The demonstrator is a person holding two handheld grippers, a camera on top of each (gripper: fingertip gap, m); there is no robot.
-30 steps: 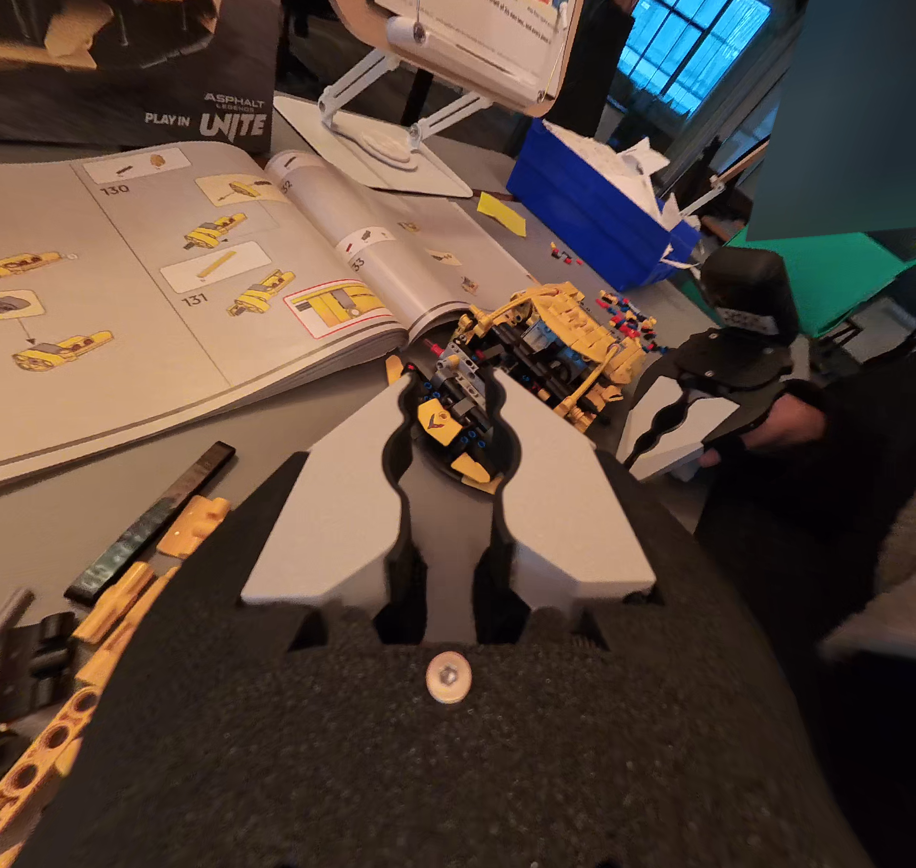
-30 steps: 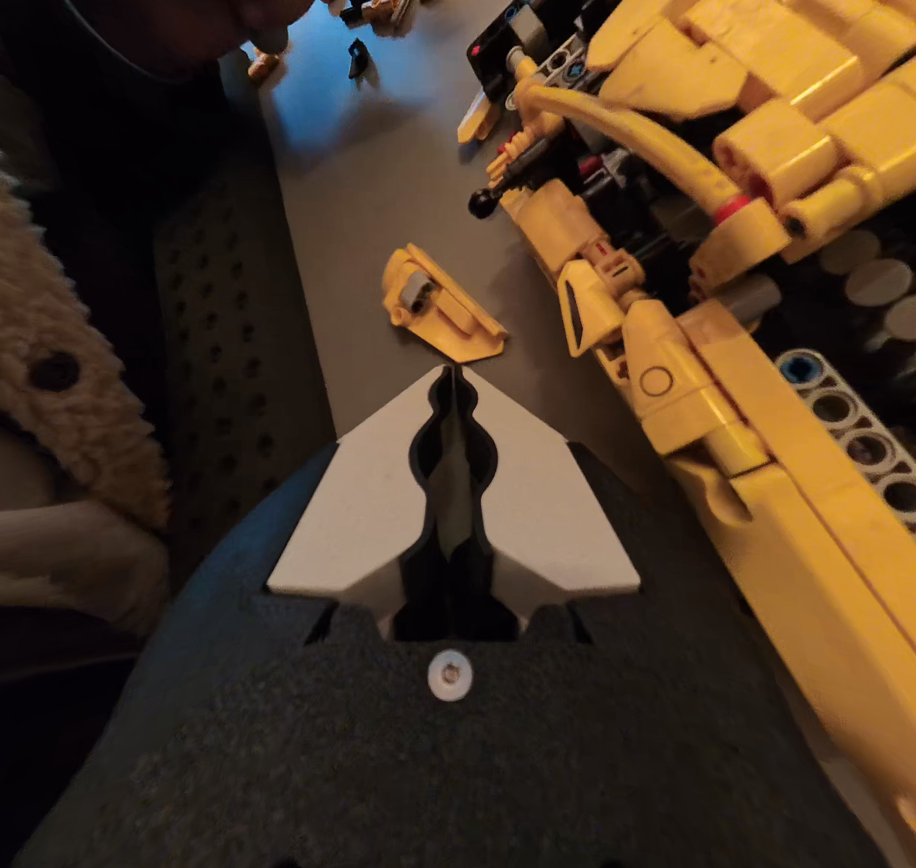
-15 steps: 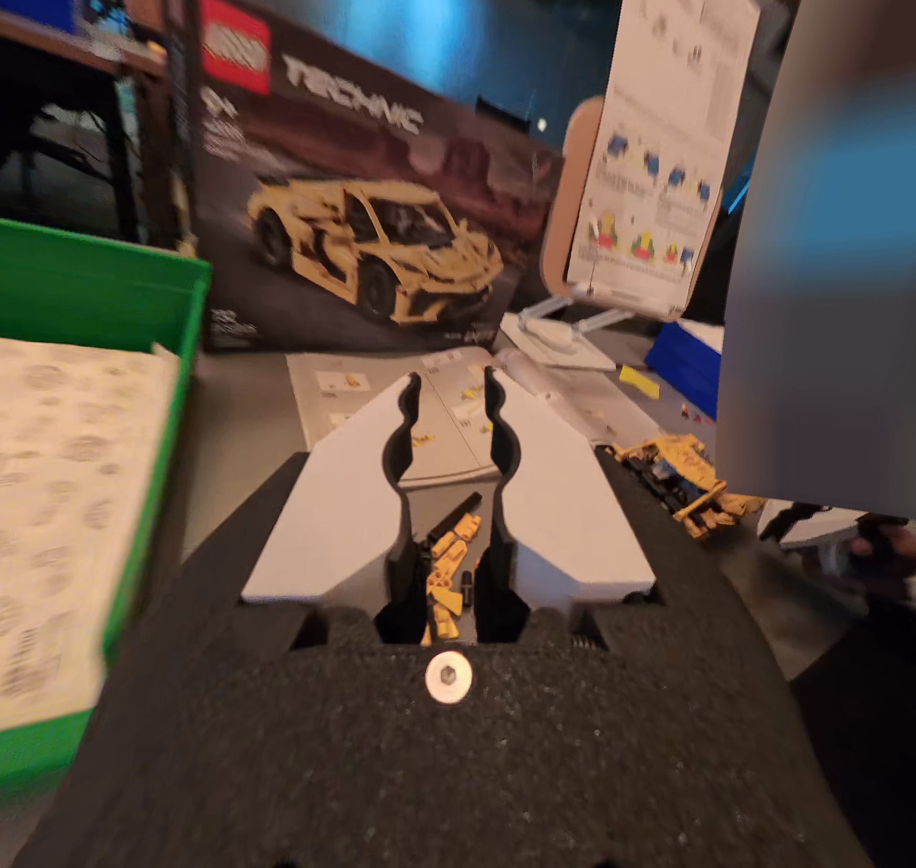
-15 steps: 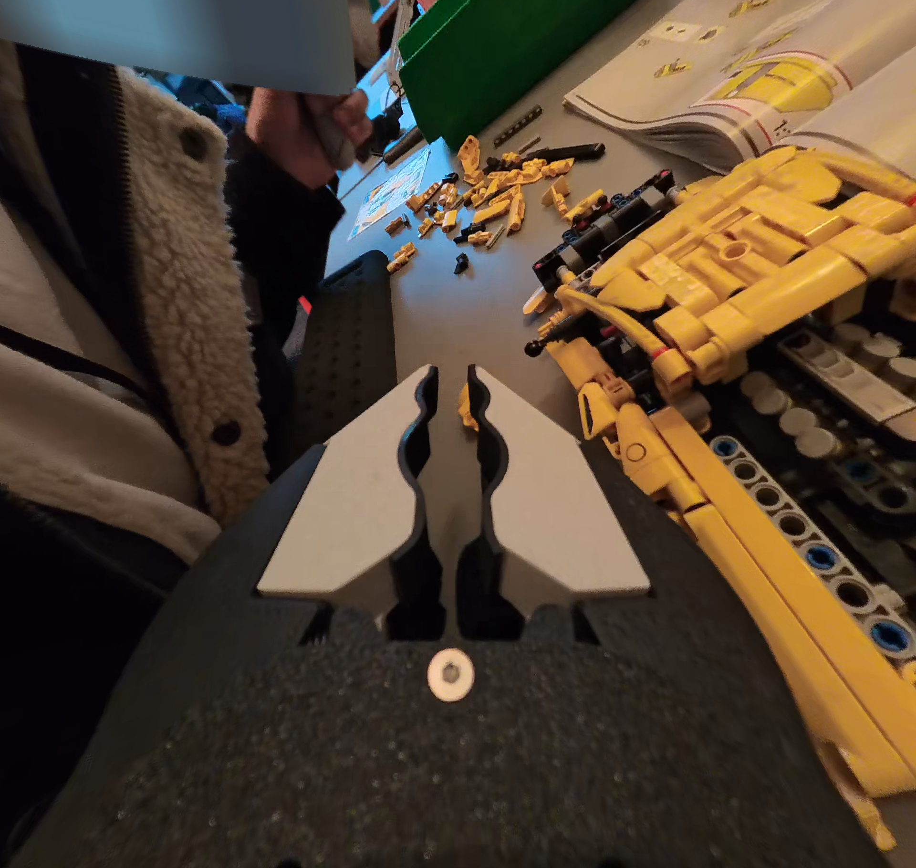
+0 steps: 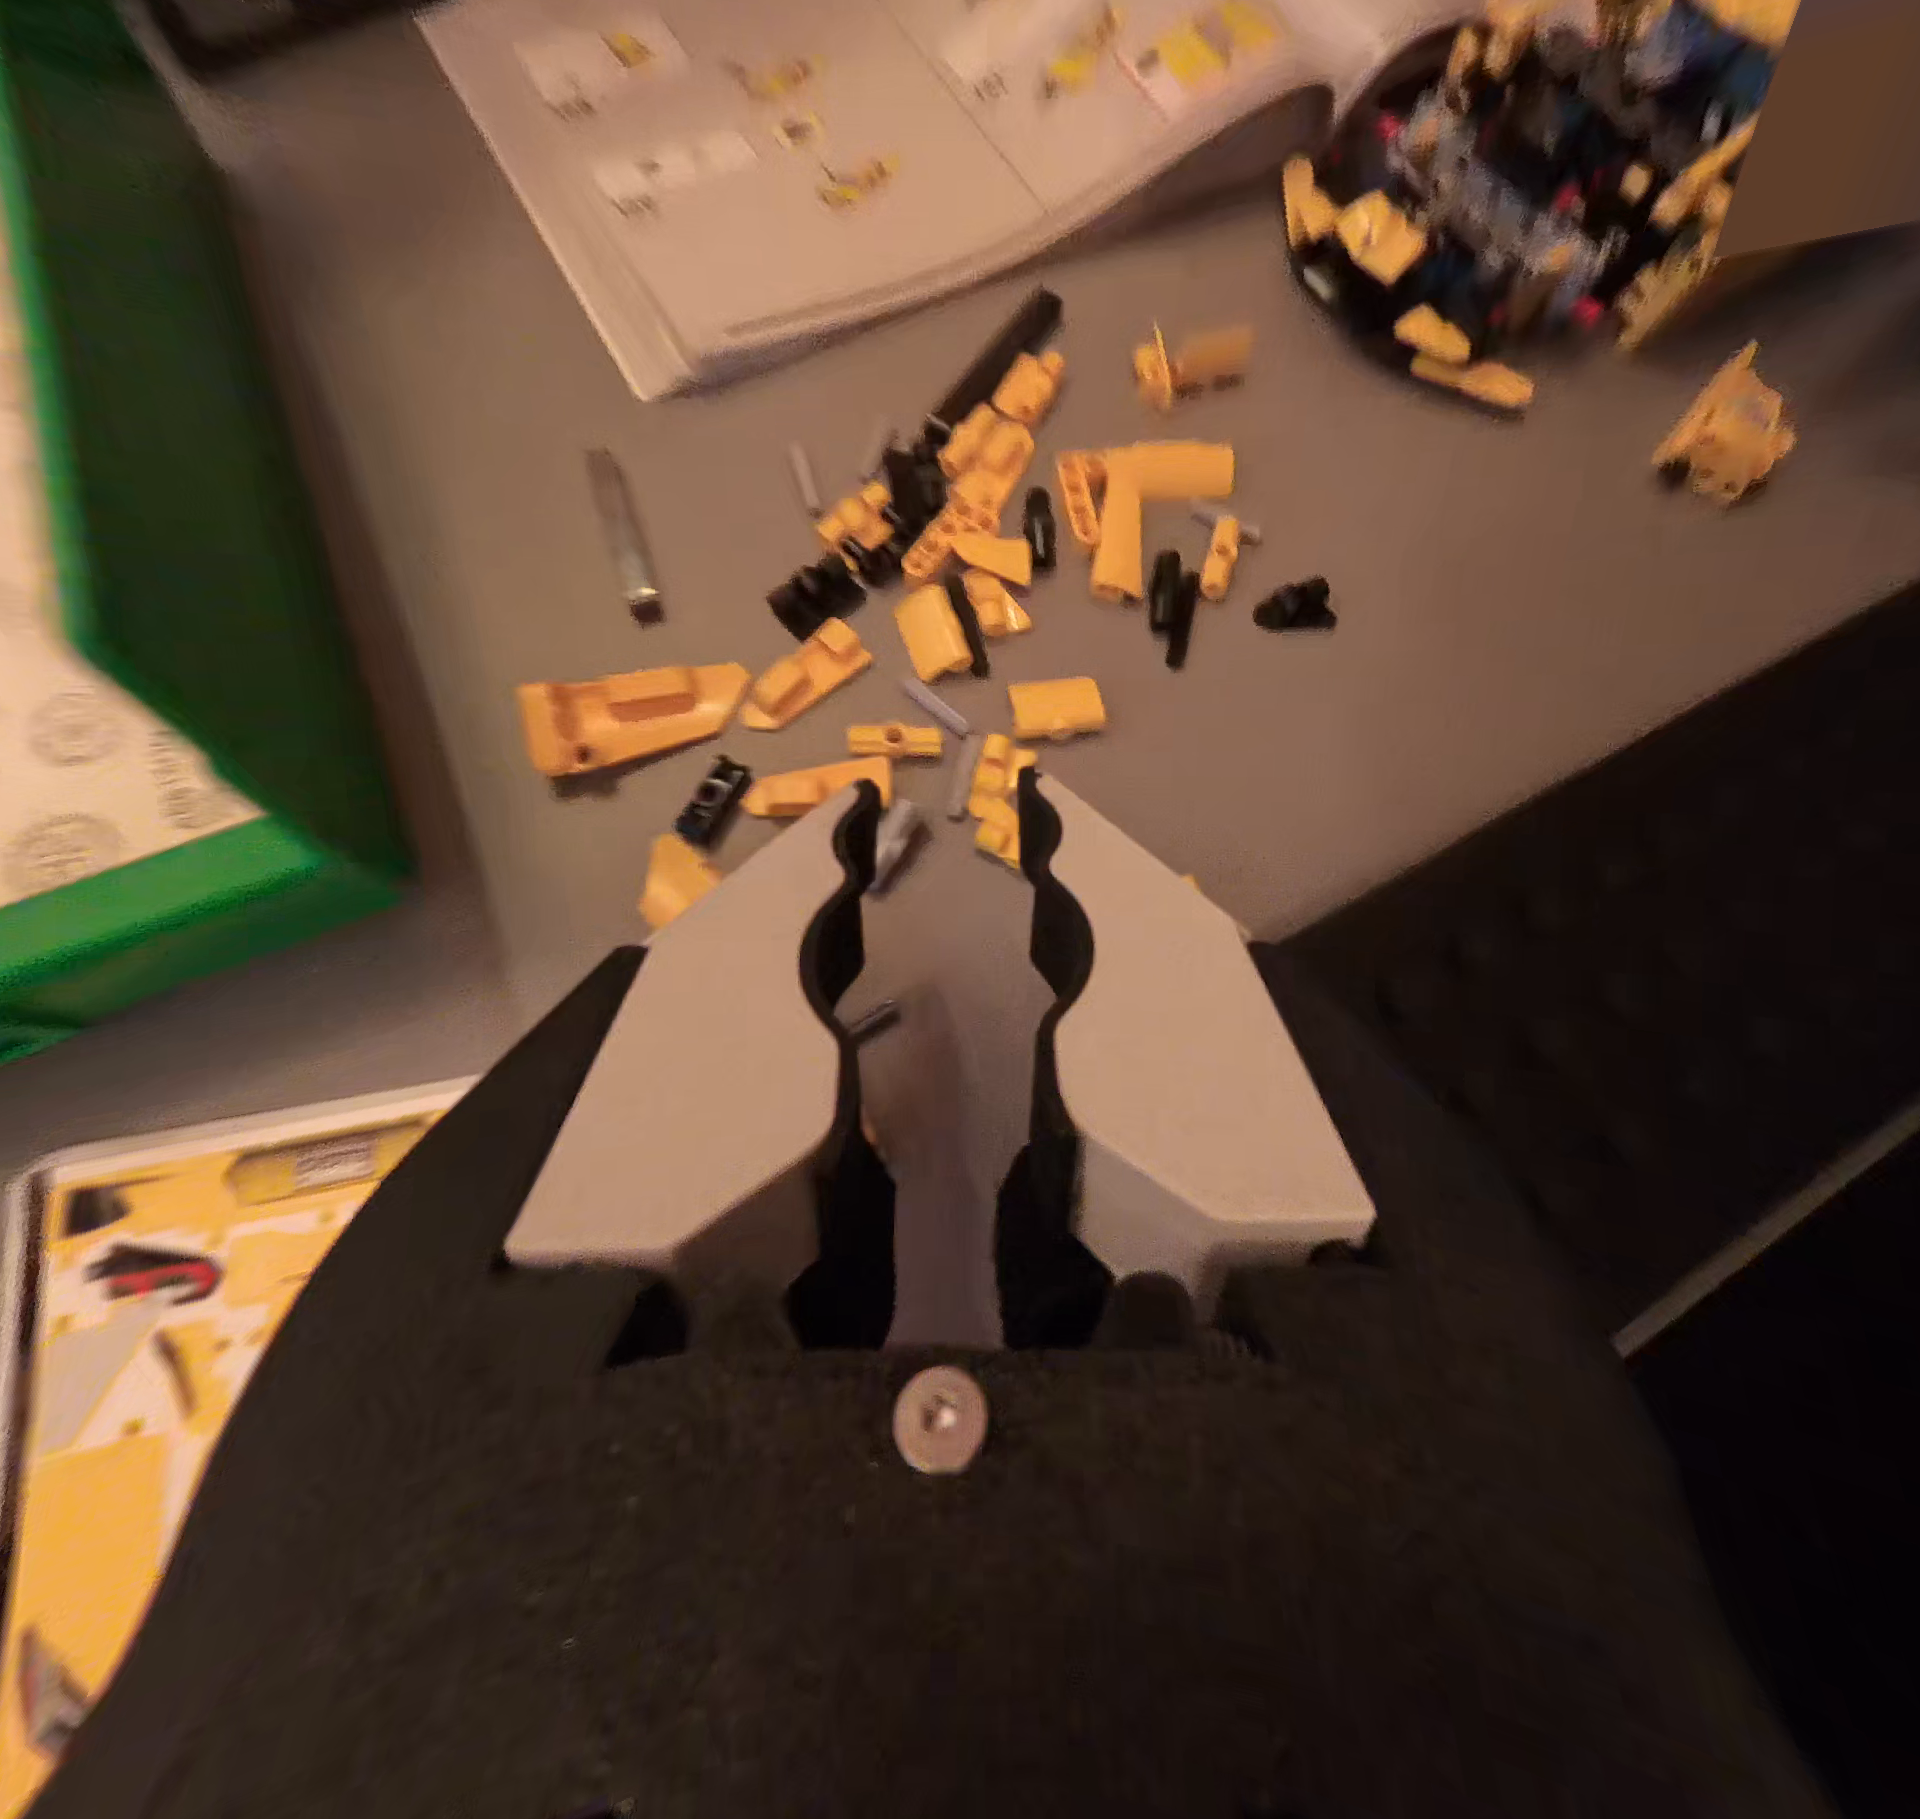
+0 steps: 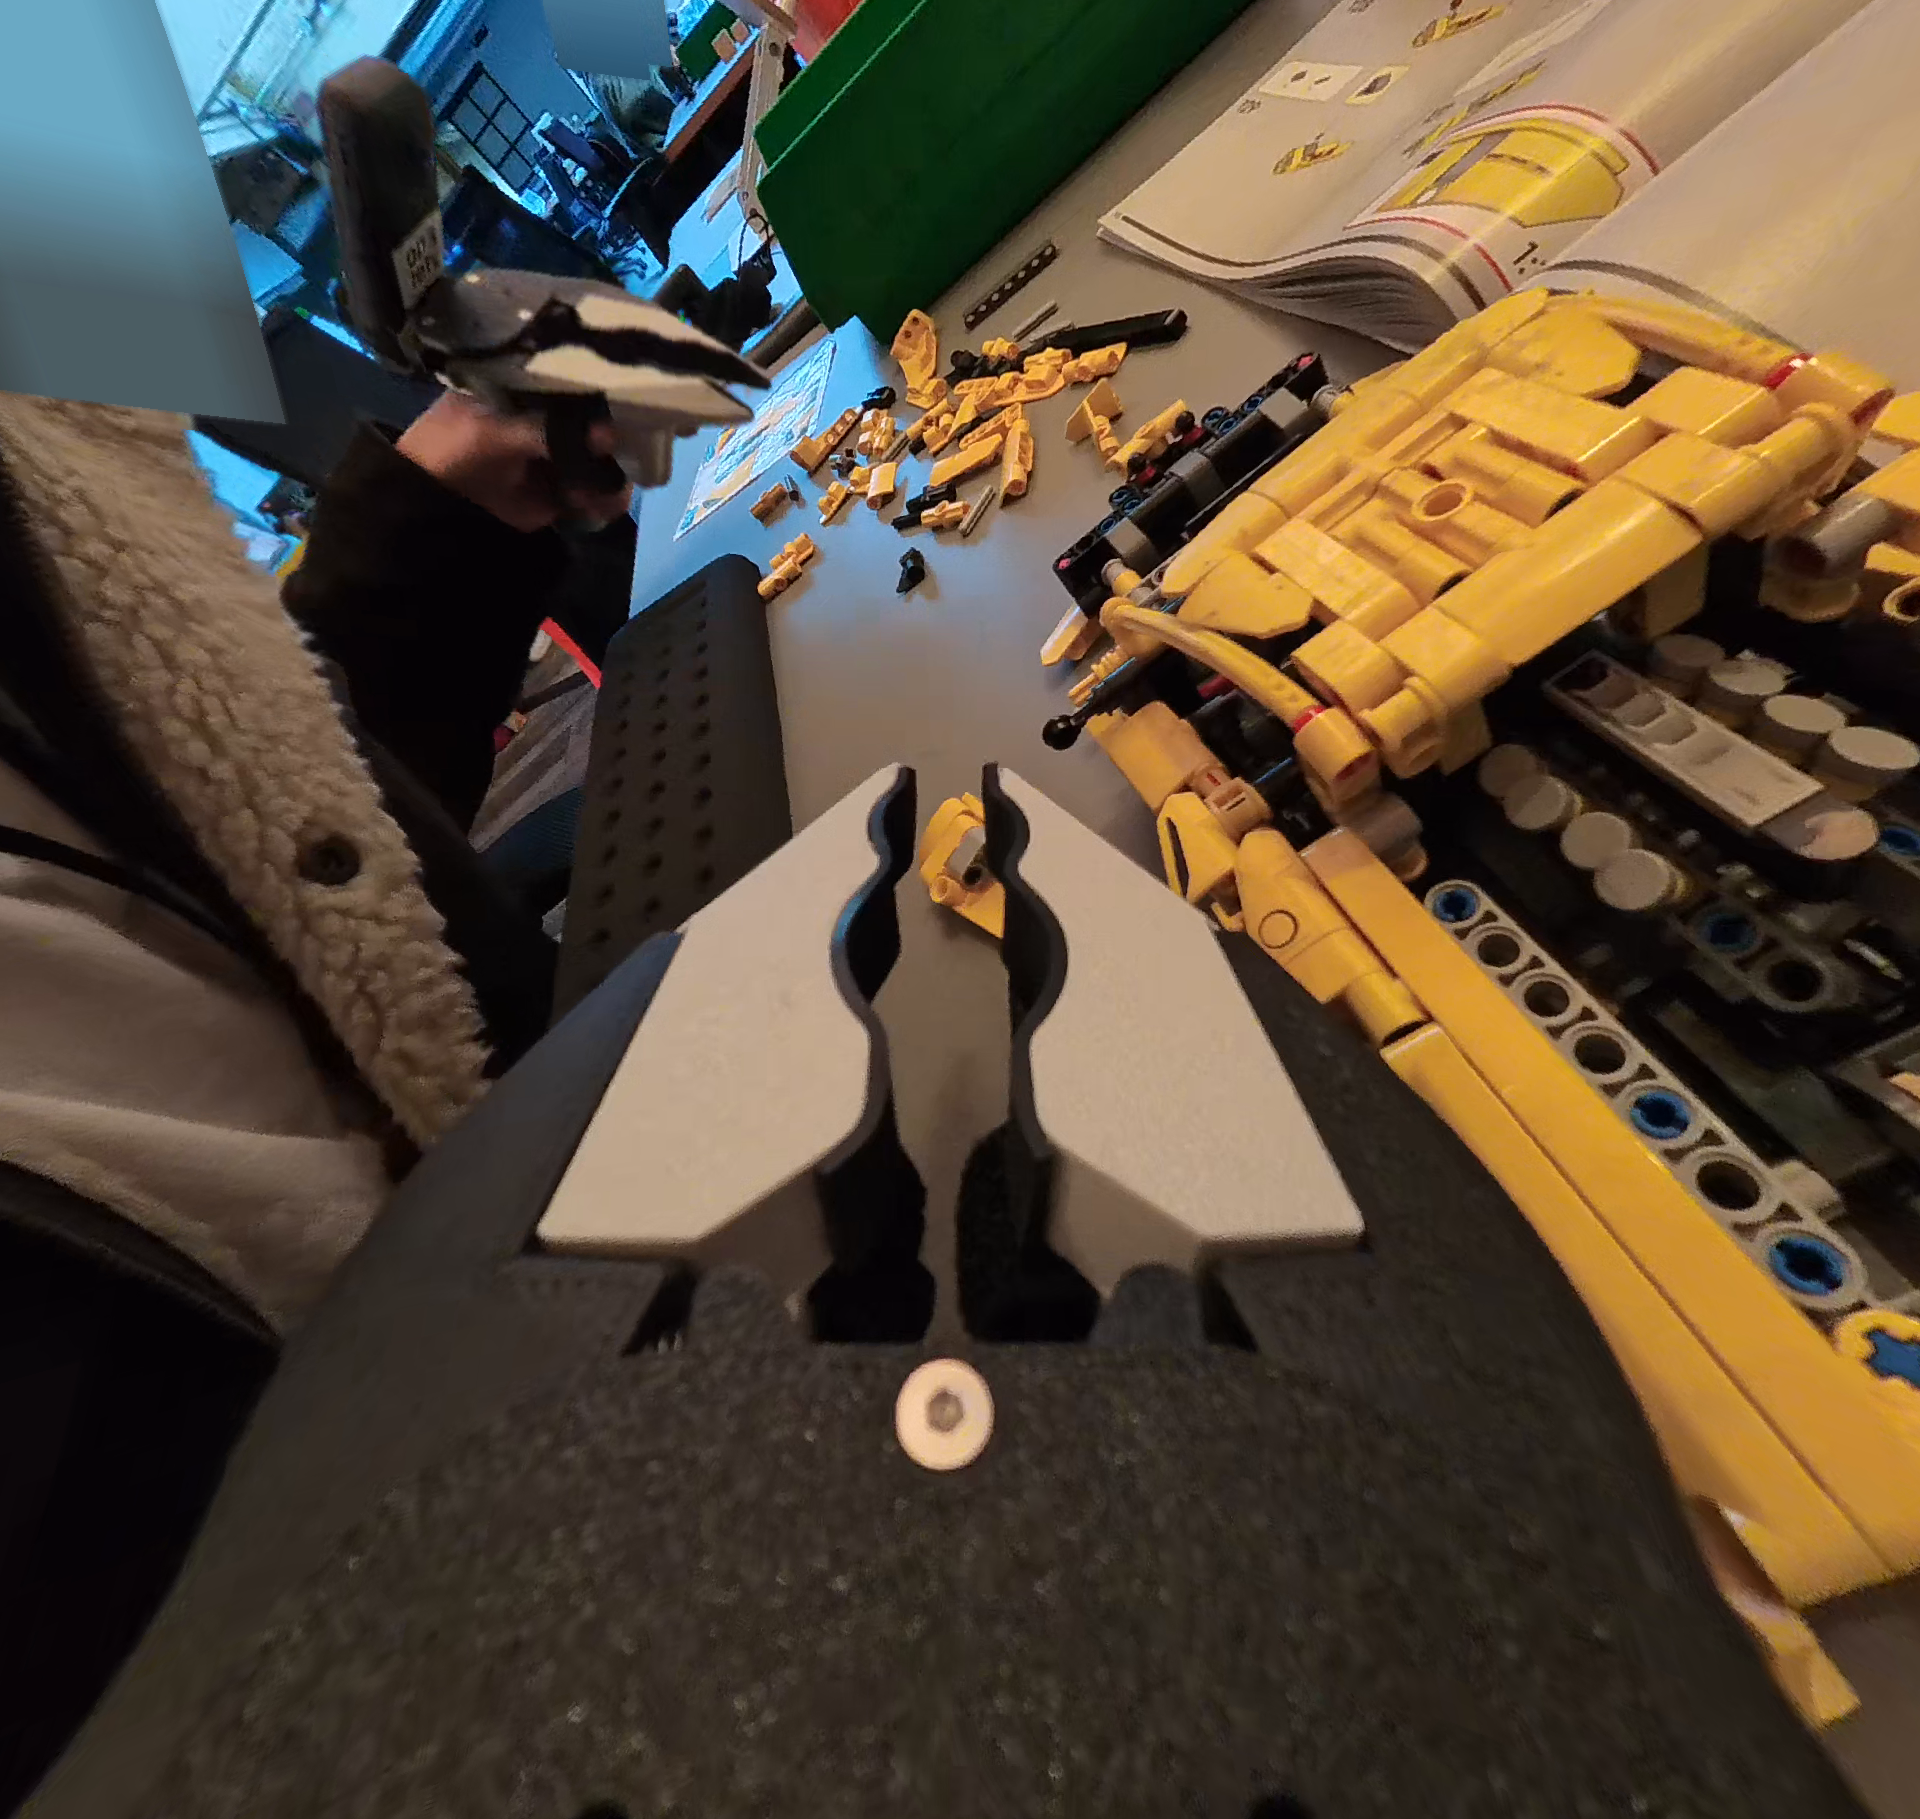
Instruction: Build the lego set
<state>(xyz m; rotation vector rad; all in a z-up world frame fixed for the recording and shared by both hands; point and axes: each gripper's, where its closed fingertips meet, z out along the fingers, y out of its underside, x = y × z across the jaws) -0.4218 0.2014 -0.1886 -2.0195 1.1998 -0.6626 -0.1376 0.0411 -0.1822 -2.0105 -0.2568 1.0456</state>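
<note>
**Left tongs swung over the loose parts, right tongs drawn back**

Since the earlier frames the left gripper [image 5: 940, 798] had been swung away from the half-built model and tipped down over the scatter of loose pieces [image 5: 966, 564], while the right gripper [image 6: 948, 782] had been lifted back from the small yellow sub-assembly [image 6: 961, 860] it was nosing against.

Both pairs of tongs were seen spread and empty. The left jaws were held apart by a moderate gap, with a small grey pin [image 5: 899, 839] and a yellow piece [image 5: 997, 793] lying on the table just beyond and between the tips; nothing was touched. The right jaws were parted more narrowly, and the yellow sub-assembly was seen through the gap just ahead, apart from the fingers so far as could be told.

Ahead of the left tips the parts lay thickly, many touching one another. Farther out and to the left a green bin [image 5: 197, 481] was seen; farther ahead, the open instruction booklet [image 5: 831, 138]; ahead and to the right, the yellow model car [image 6: 1455, 543], blurred in the left view, which lay close along the right side of the right tongs.

The pieces were judged light, rigid and smooth, and likely to skid or flip under a careless pinch. A grip across flat parallel faces was thought safest, taken on a piece lying clear of its neighbours. The model was judged stiff but apt to shed parts if pressed on its thin panels.
</note>
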